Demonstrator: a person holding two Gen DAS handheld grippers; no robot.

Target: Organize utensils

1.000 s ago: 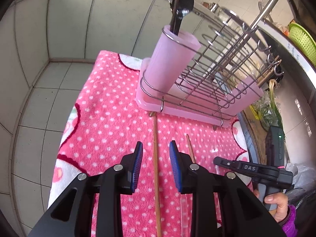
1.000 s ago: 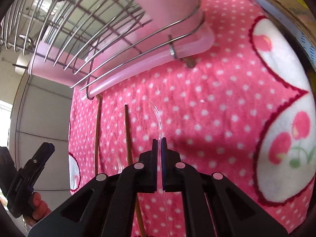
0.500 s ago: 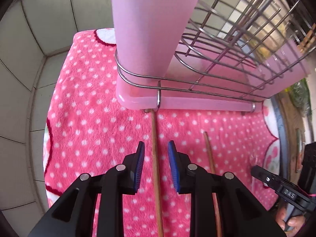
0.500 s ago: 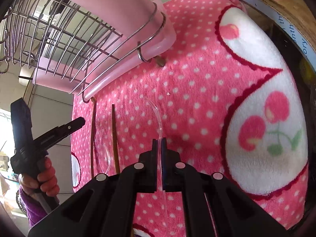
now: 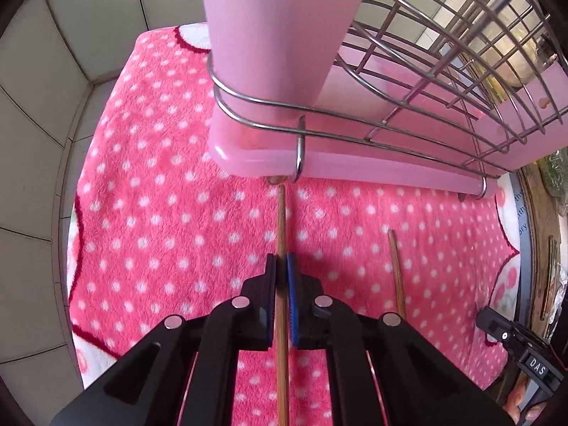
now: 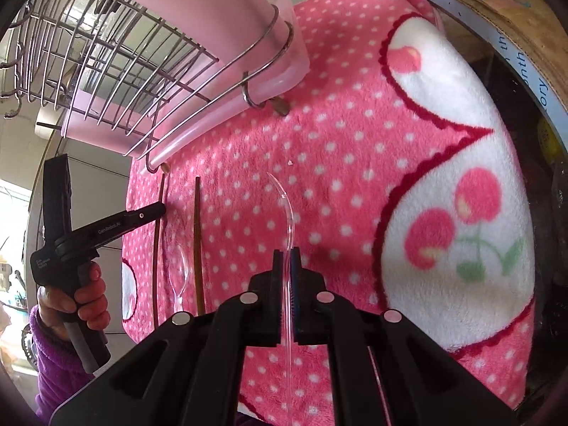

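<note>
**Operator:** On my left wrist view, the left gripper (image 5: 281, 272) has its jaws closing on a thin brown wooden chopstick (image 5: 282, 227), and the blue pads (image 5: 291, 277) already sit against both sides of it. The stick lies flat on the pink fleece cloth with white polka dots (image 5: 159, 213), between the fingers.

**Observer:** Which way does it run?

**Operator:** Its long axis follows the line of my fingers, straight away from me. The far tip ends just at the foot of the chrome wire dish rack (image 5: 408, 81), under the translucent pink drip tray (image 5: 355, 163). The near end passes back beneath the gripper body. A second brown wooden chopstick (image 5: 397, 273) lies to its right, roughly parallel, apart from it.

**Observer:** And your other hand?

**Operator:** The right gripper (image 6: 285, 266) is clamped narrowly on a clear plastic spoon handle (image 6: 288, 220). That handle also runs along my fingers, curving away to the left at its far tip, towards the rack. It sits over the cloth; I cannot tell whether it touches.

**Observer:** Anything else?

**Operator:** From the right wrist, a second clear plastic spoon (image 6: 181, 277) lies between the two chopsticks, bowl towards the rack.
</note>
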